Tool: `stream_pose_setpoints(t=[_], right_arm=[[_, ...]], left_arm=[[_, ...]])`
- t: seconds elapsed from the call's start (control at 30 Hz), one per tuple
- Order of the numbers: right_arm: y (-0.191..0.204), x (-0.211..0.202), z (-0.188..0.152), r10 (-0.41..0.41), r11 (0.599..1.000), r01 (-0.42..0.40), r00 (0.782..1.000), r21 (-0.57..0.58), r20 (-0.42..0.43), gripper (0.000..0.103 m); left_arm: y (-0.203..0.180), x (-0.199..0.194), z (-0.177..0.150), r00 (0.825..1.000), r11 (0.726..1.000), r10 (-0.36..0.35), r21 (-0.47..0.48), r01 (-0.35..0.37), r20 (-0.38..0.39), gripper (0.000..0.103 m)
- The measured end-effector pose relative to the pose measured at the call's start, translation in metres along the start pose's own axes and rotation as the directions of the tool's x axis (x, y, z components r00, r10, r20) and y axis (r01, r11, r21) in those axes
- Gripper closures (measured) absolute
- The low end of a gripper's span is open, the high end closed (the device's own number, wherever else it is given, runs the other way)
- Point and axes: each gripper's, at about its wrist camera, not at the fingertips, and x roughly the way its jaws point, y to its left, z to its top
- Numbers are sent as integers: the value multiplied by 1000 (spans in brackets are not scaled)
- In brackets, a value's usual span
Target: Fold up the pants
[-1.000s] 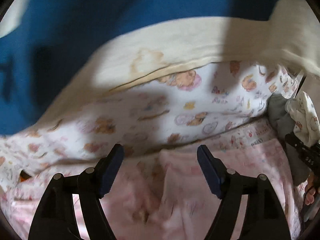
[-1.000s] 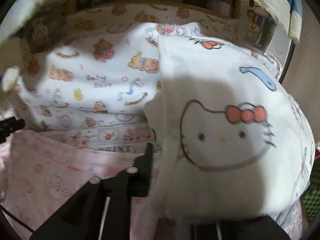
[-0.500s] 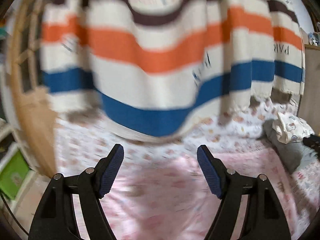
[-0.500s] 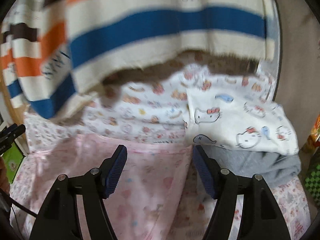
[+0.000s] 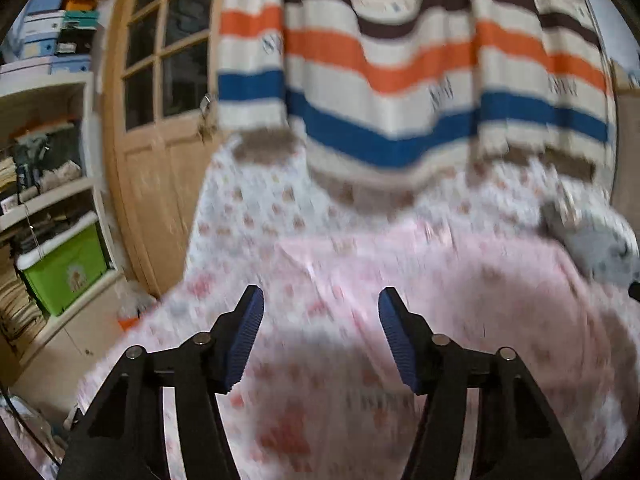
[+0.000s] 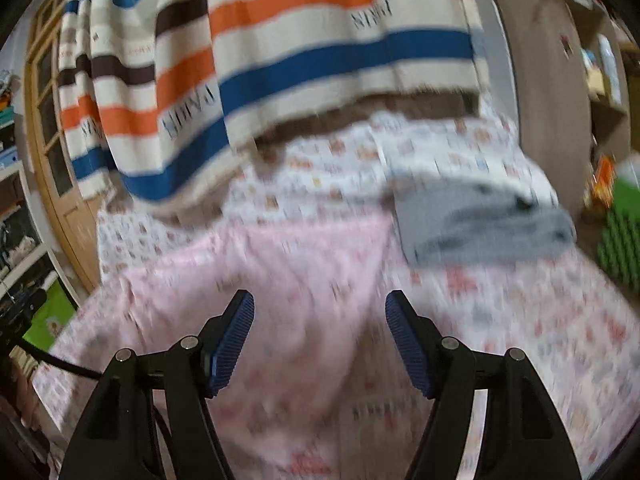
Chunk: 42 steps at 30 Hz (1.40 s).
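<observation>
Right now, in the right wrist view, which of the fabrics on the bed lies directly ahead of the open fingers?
The pink printed cloth, spread flat directly ahead of the right gripper. The grey folded garment sits further back to the right, and the striped blanket hangs behind.

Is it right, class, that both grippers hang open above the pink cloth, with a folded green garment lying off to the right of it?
Not quite. The folded garment is grey, not green, as the right wrist view shows. The rest holds: the left gripper and right gripper are open above the pink cloth.
</observation>
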Motion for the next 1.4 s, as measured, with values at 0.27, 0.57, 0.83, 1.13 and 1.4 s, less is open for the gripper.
stream_pose_setpoints(t=[0.27,0.57,0.83,1.13,1.4], right_arm=[[-24,11,-52,101,984,-77,984,160,-144,40],[6,8,-70,102,992,-91,984,82,-145,45],[36,5,-75,-4,998,-3,995,-66,-99,86],[34,-23,-70,-76,994,74,997,-81,-13,102],[29,-37,-77,-3,998,3,1000,-61,0,102]], left_arm=[[-15,11,-34,992,993,-107,-62,102,-73,45],[-24,30,-40,975,984,-166,-89,154,-147,45],[-37,39,-44,947,966,-257,-86,244,-194,92],[-35,-8,-41,990,989,-137,-59,135,-33,99],[-19,-7,-69,983,993,-95,-90,82,-159,101]])
